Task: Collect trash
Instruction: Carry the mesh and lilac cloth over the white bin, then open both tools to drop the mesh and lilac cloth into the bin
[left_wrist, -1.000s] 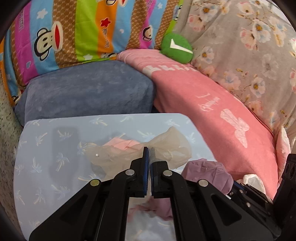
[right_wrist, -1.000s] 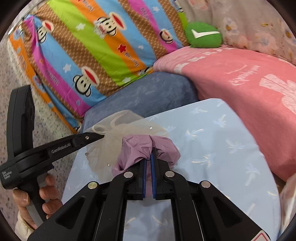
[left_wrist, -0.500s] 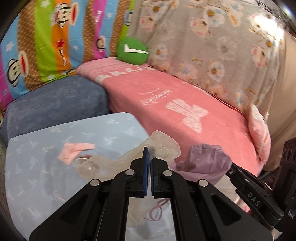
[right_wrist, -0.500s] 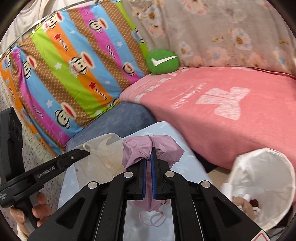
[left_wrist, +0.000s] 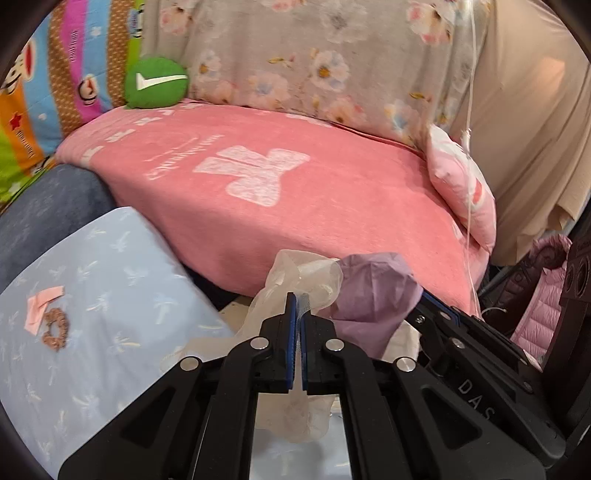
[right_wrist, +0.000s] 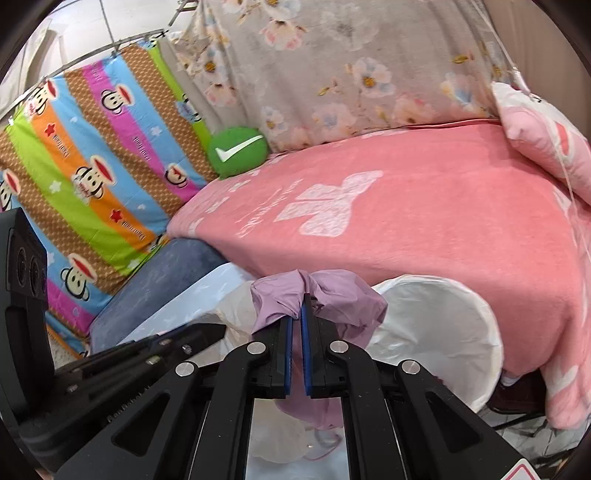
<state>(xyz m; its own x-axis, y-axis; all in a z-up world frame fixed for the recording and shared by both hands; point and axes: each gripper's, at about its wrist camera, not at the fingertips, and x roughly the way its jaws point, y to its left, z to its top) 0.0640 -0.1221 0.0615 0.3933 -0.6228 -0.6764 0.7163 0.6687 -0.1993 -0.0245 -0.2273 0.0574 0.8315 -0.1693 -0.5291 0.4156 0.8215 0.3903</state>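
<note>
Both claws held trash: the left gripper pinched a clear bag, the right gripper a purple wad beside the bin (pink scrap remained far left).

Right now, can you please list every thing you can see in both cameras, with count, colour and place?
translucent plastic bag: 1, whitish, pinched in the left claw
crumpled purple wrapper: 1, lilac, pinched in the right claw
trash bin: 1, white liner, just ahead of and right of the right claw
paper scrap: 1, pink, on the table
hair scrunchie: 1, brown, on the table touching the scrap
table: 1, light blue with palm print, left side
blanket: 1, pink, on the sofa
round cushion: 1, green with white tick, back corner
pillow: 1, pink and white, right end of sofa
left claw: 1, black with blue pads, shut
right claw: 1, black with blue pads, shut
</note>
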